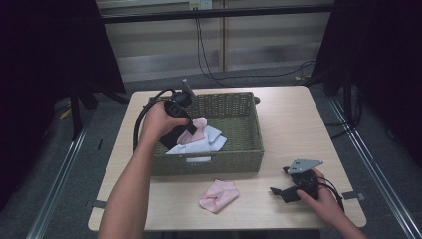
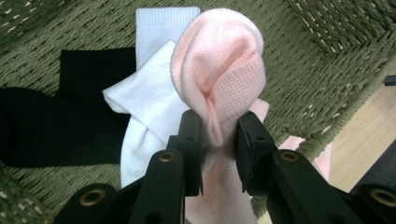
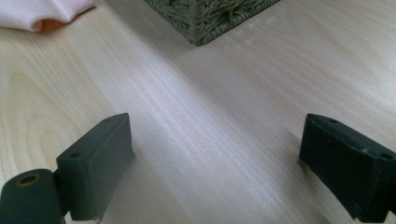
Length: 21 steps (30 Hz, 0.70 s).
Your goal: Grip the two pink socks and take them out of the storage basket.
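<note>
We have the pink sock point(image 2: 219, 70) pinched in the left claw point(image 2: 219, 140) over the woven basket point(image 1: 249, 134); it looks light and limp, so a bunched fold is the best hold. Our right claw point(image 3: 215, 158) rests wide and empty on the table point(image 3: 224, 84). The sock's lower end is hidden behind the jaws

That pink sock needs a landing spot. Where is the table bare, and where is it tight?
Bare wood lies between the pink sock on the table and the right gripper, and right of the woven basket. Inside the basket it is crowded: white sock, black sock, and the left gripper clamping a pink sock.
</note>
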Tool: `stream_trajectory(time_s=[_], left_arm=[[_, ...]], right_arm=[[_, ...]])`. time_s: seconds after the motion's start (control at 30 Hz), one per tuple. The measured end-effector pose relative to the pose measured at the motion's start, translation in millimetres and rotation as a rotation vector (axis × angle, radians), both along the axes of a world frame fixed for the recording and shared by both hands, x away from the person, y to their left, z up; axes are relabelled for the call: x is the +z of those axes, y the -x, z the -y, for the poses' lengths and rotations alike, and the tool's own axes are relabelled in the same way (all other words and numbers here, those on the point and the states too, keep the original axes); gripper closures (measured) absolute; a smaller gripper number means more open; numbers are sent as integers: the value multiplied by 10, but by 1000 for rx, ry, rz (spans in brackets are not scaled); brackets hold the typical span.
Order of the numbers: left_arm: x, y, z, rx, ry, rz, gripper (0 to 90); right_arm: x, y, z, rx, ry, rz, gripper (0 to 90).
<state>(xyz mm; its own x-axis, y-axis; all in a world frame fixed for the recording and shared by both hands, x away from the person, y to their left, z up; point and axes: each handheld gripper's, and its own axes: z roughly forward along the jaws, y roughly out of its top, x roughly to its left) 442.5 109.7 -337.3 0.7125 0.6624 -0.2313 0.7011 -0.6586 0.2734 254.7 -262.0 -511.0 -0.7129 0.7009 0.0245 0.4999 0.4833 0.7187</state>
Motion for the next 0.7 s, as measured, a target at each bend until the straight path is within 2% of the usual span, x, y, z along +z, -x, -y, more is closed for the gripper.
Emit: stream_trajectory(time_s=[0.7], left_arm=[[204, 143, -91, -5, 12, -12, 738]], right_arm=[[0, 0, 0, 0, 0, 0, 89]])
